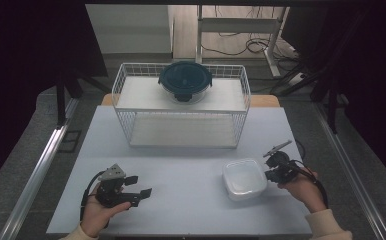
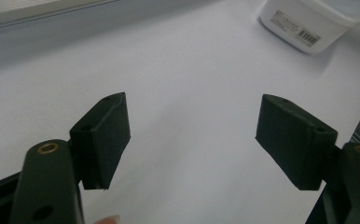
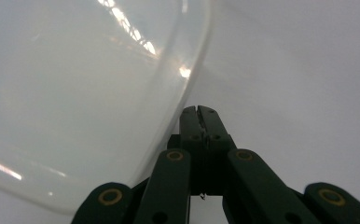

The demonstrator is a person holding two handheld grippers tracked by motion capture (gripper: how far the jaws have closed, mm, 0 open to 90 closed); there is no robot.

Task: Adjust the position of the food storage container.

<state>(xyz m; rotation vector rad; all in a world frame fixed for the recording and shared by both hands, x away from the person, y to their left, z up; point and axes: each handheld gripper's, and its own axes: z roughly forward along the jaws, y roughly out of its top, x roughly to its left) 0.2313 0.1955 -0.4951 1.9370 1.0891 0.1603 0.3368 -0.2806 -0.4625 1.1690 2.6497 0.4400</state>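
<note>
The white tub (image 1: 244, 178) sits toward the bench's (image 1: 191, 200) near right corner; the right tool (image 1: 271, 175), jaws pinched together on nothing, is just beside its right edge; the left tool (image 1: 143, 192), spread wide and empty, lies well apart toward the near left.

Light: dim room, dark at both sides of the high view; the white table (image 1: 181, 170) looks brightest.
Glare: bright streaks on the clear container (image 3: 75, 93), upper middle.
Blur: right gripper view soft up close.
</note>
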